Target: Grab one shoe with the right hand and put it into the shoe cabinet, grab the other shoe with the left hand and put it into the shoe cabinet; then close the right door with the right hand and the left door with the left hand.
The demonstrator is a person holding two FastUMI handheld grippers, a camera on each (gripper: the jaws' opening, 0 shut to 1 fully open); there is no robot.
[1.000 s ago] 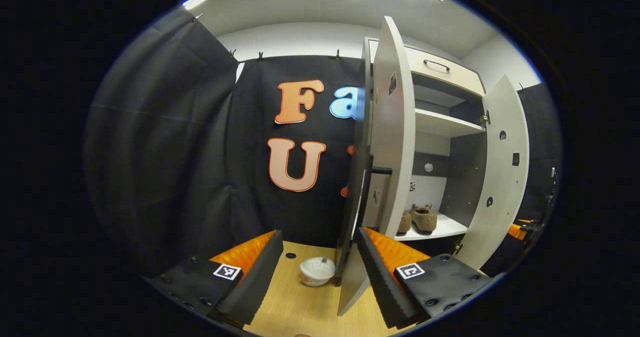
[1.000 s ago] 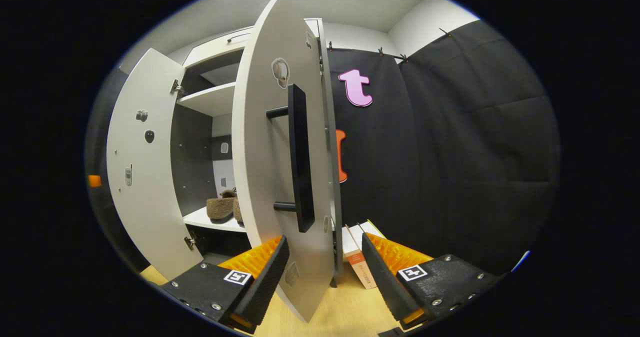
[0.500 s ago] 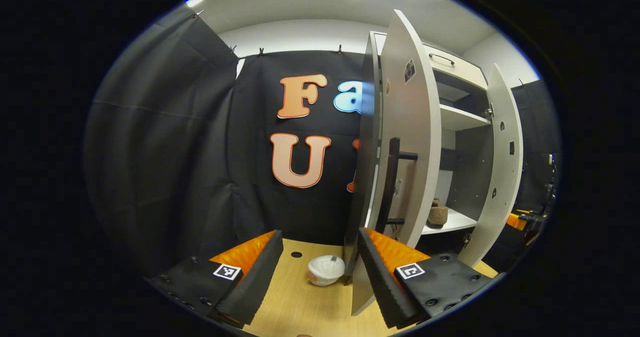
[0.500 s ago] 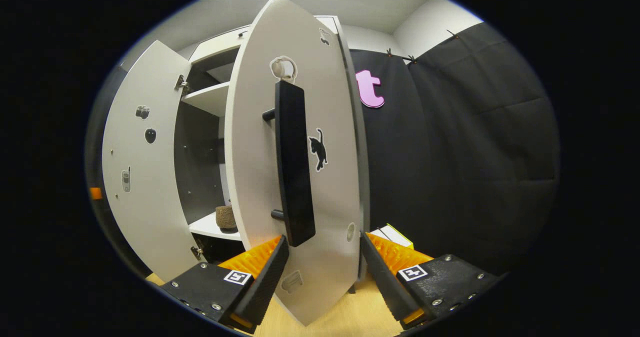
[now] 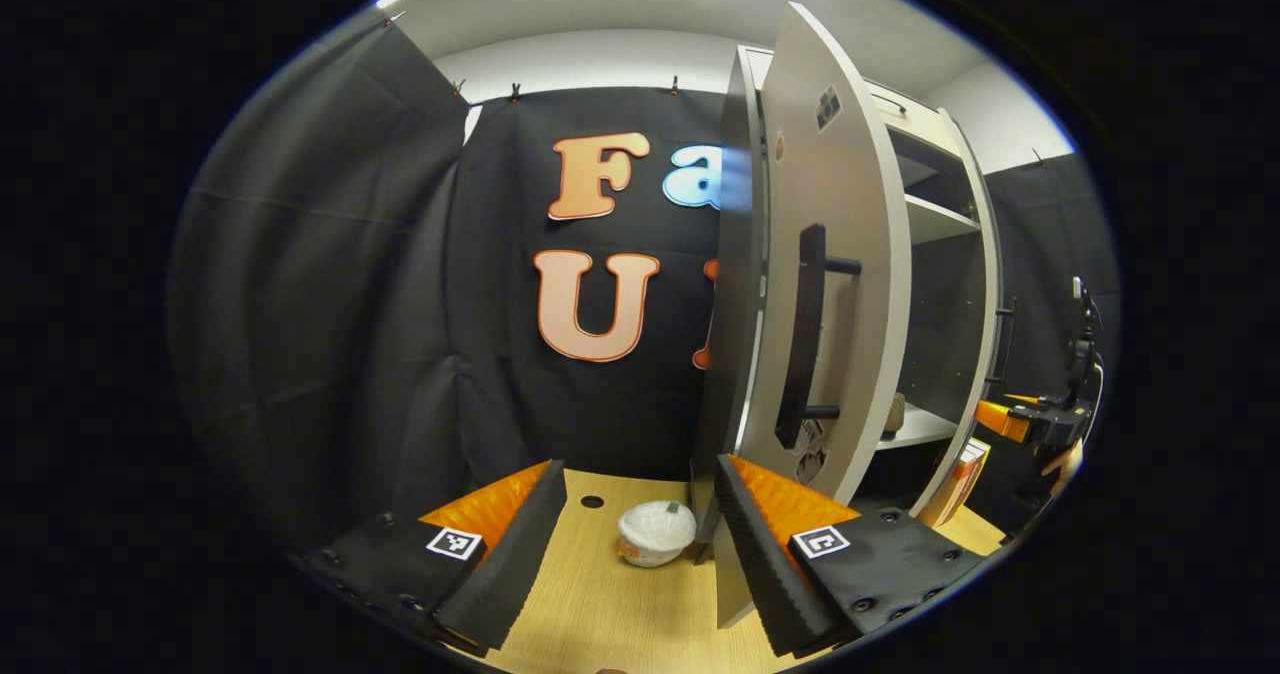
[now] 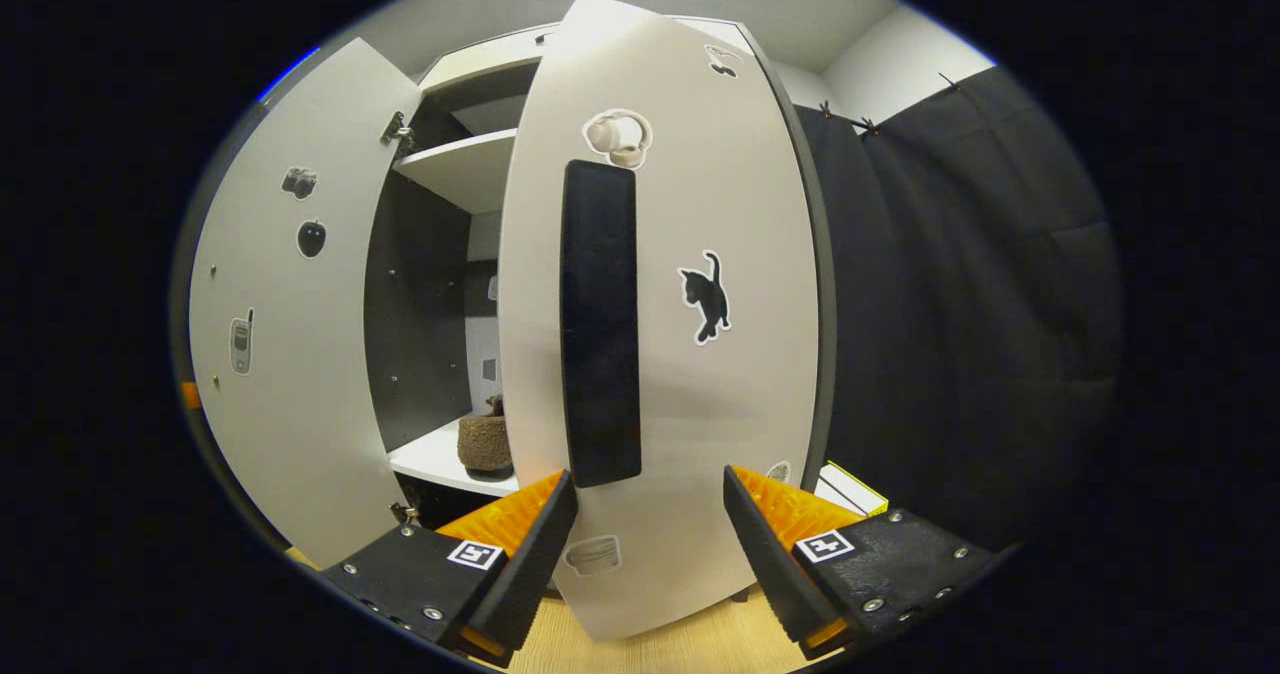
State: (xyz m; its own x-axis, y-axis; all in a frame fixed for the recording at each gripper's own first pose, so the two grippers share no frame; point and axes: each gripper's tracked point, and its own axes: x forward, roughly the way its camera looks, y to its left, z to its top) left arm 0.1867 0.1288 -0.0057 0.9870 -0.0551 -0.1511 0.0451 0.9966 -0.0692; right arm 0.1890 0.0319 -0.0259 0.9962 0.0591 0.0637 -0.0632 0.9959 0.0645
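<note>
The white shoe cabinet [image 6: 460, 169] has both doors partly swung in. Its right door [image 6: 740, 204], with a black bar handle [image 6: 600, 324], fills the space just ahead of my open right gripper [image 6: 648, 544], and the door's lower edge sits between the fingers. One brown shoe [image 6: 485, 442] shows on the lower shelf through the gap. The left door [image 5: 850, 204] and its black handle [image 5: 805, 334] stand ahead of my open left gripper [image 5: 630, 554], whose right finger [image 5: 760, 544] is against the door's lower part. A sliver of a shoe [image 5: 893, 414] peeks past that door.
A white bowl [image 5: 655, 532] sits on the wooden floor [image 5: 600, 614] between the left gripper's fingers, close to the left door's foot. A yellow and white box [image 6: 850, 489] lies beside the cabinet's right side. Black cloth walls close in on both sides.
Both doors have swung further toward the cabinet, the right one more so. The gap has narrowed and hides most of the shoes. Both grippers have followed their doors.
</note>
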